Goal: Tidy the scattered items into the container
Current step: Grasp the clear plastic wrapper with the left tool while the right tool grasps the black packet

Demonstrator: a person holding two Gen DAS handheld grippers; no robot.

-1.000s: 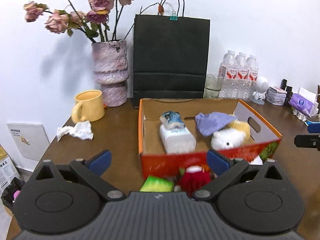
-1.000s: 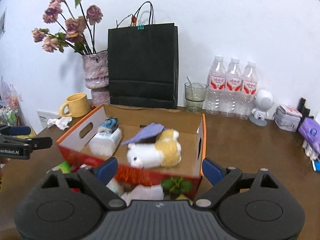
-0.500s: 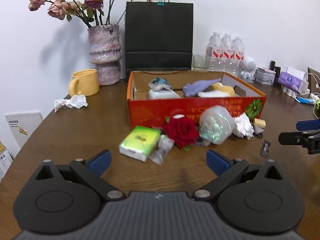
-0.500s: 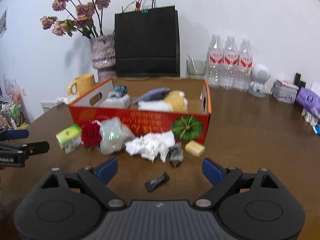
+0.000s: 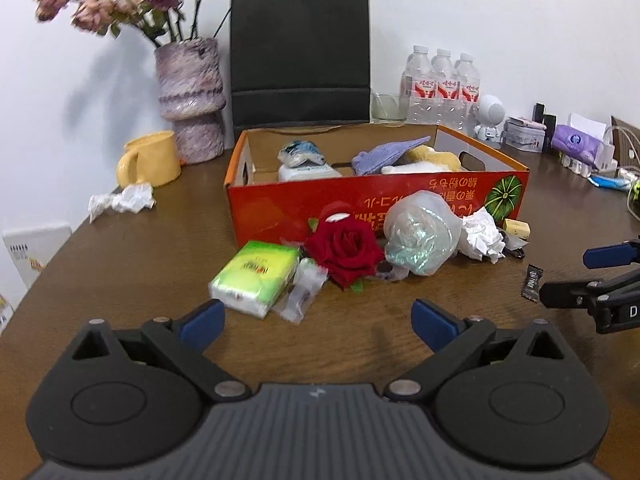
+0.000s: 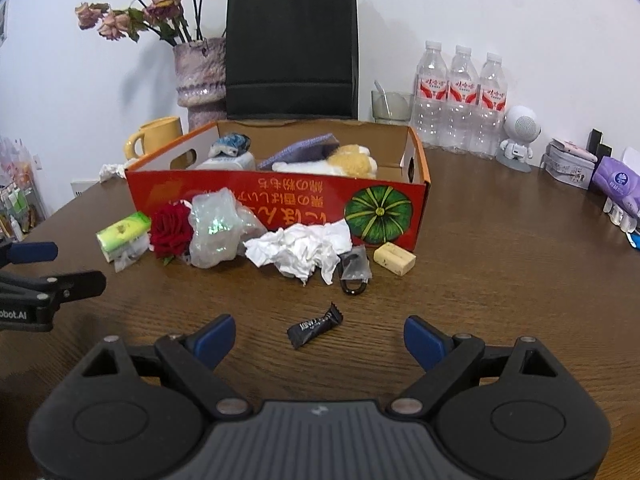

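Note:
A red-orange cardboard box (image 5: 376, 204) (image 6: 280, 200) holds a tissue tub, a purple cloth and a plush toy. Scattered before its front wall lie a green tissue pack (image 5: 256, 276), a red rose (image 5: 346, 250), a crumpled clear bag (image 5: 420, 236), a white paper wad (image 6: 300, 248), a yellow block (image 6: 394, 258) and a black candy wrapper (image 6: 315, 326). My left gripper (image 5: 316, 320) hovers just short of the tissue pack and rose; its jaws are closing with nothing between them. My right gripper (image 6: 320, 336) stands open, the candy wrapper just ahead of its gap.
Behind the box stand a black paper bag (image 5: 300, 56), a vase of dried roses (image 5: 190, 100), a yellow mug (image 5: 150, 160), a glass and water bottles (image 6: 460, 100). A crumpled tissue (image 5: 120, 202) lies near the mug. Small gadgets and a purple pack (image 6: 618, 182) line the right edge.
Both grippers have dropped and pulled back from above the box to low over the table in front of it. The scattered items have come fully into view.

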